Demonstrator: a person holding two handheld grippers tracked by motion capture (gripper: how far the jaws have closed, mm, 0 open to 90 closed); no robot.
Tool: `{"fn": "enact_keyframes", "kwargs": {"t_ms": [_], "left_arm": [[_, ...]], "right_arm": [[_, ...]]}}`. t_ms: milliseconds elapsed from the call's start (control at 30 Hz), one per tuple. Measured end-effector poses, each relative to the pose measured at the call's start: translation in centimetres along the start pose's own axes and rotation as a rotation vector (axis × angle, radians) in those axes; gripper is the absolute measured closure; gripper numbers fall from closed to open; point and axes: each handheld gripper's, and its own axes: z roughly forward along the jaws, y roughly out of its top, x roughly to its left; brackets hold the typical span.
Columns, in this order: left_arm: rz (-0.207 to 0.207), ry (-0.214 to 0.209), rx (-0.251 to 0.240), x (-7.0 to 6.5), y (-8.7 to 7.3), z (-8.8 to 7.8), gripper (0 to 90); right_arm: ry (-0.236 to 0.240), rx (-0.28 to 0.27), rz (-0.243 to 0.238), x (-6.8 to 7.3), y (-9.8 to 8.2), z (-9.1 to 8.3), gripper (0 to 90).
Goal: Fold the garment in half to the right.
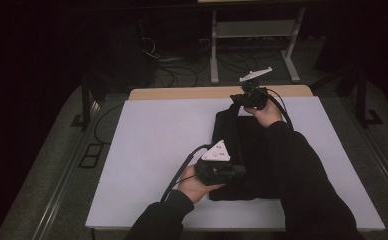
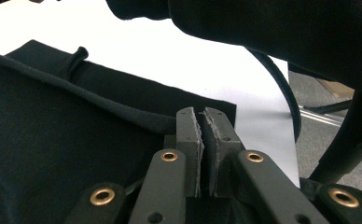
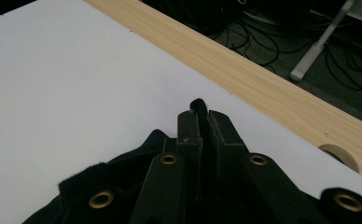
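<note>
Black garment (image 1: pixel 242 150) is lying right of centre on the white table (image 1: pixel 147 145), stretched from the near side towards the far wooden edge (image 3: pixel 272 88). It is looking like soft, limp cloth, light for its size and likely to sag, fold and drag rather than keep any shape. The left claw (image 2: pixel 202 140) is sitting at the near end with its jaws pressed nearly together; a fold of the hem is running up to them, though whether any cloth is actually being pinched between the pads I cannot tell. The right claw (image 3: pixel 202 126) is pinching a small tuft of the fabric at the far end, the tuft poking out above the jaw tips. Cloth like this is best taken at hems, seams or corners, where the doubled layers are giving the pads something thicker to bite. Two holds well apart are probably keeping it taut; a thin single layer could be slipping free.
</note>
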Motion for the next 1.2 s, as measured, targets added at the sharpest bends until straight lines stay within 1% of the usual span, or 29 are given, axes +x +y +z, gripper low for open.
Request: {"fn": "enact_keyframes", "kwargs": {"t_ms": [300,667,833,1100,1200], "left_arm": [[0.009,-0.024,-0.001,-0.3,0.6,1.3,83.3],[0.015,-0.046,0.001,-0.6,1.5,2.9,83.3],[0.022,-0.057,0.008,-0.8,1.7,3.7,83.3],[0.018,-0.071,0.013,-1.1,1.8,4.8,83.2],[0.018,-0.074,0.015,-1.0,1.9,5.1,83.2]], "right_arm": [[-0.015,0.001,0.016,-1.1,-0.7,-0.7,82.7],[-0.022,-0.001,0.030,-2.1,-1.6,-1.0,82.6],[-0.026,-0.001,0.036,-2.8,-2.3,-1.4,82.6],[-0.038,0.002,0.055,-3.8,-3.1,-1.6,82.5],[-0.035,0.004,0.057,-4.0,-3.3,-1.6,82.5]]}}
